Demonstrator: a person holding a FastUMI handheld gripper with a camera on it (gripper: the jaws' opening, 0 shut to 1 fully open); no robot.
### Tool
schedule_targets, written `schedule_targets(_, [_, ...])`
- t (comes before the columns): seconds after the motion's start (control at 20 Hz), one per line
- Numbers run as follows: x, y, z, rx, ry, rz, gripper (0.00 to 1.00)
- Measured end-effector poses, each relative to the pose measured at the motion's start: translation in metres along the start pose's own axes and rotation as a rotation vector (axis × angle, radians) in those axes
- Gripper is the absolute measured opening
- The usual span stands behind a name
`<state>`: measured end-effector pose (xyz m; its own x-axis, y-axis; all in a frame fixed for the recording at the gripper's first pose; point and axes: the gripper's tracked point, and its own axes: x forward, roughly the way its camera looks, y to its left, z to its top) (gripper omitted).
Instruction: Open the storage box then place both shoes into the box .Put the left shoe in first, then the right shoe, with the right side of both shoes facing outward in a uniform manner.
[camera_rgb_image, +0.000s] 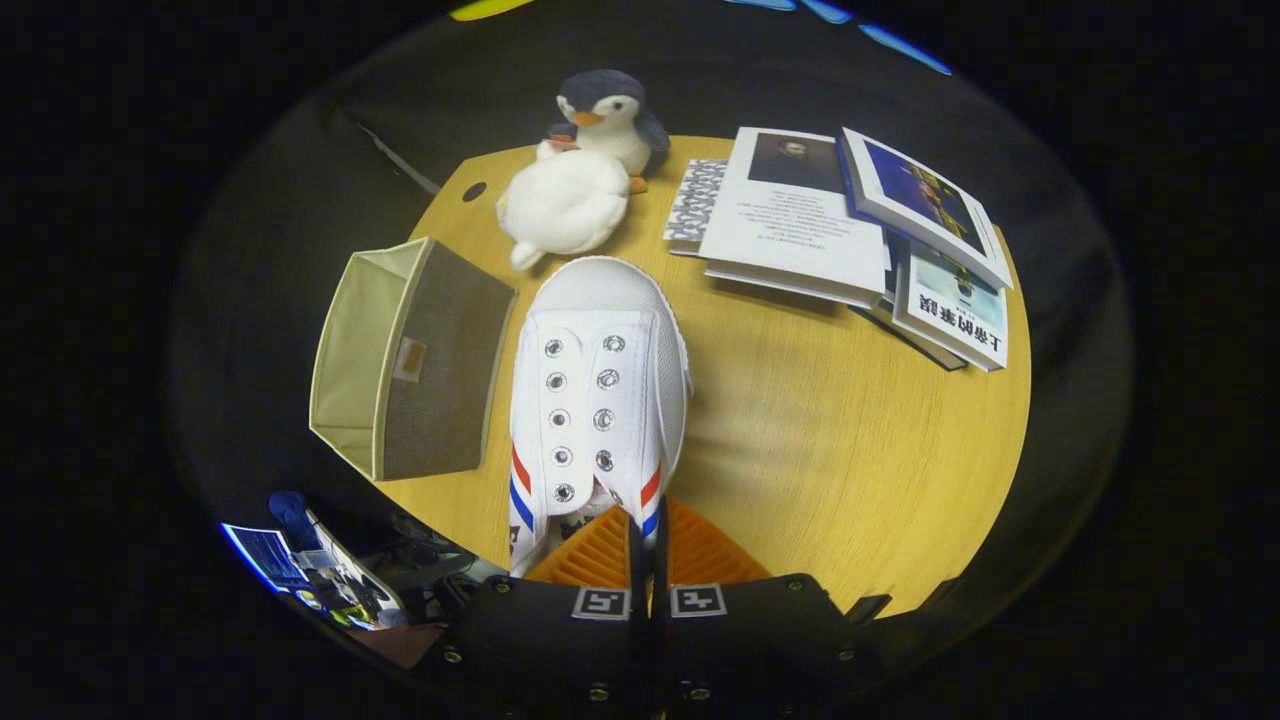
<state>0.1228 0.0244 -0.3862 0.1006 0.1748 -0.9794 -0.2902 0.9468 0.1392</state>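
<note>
A white canvas shoe (600, 370) with metal eyelets and red and blue stripes at its collar hangs just ahead of my fingers, toe pointing away from me over the wooden table (820, 450). My gripper (648, 545) is shut on the shoe's collar edge at the striped side, the two fingers almost touching. To the left of the shoe sits the fabric storage box (410, 360), its top open, with pale lining inside and a grey-brown outer wall facing the shoe. The box stands at the table's left edge.
Beyond the shoe's toe lie a white plush duck (565, 205) and a plush penguin (605, 115). Several books and booklets (850, 230) are stacked at the far right of the table. A cluttered area with a screen (300, 565) lies below the table's near left edge.
</note>
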Motion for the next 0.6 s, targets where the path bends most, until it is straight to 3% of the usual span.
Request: schedule_targets(0.6, [-0.008, 0.125, 0.049, -0.13, -0.007, 0.065, 0.01])
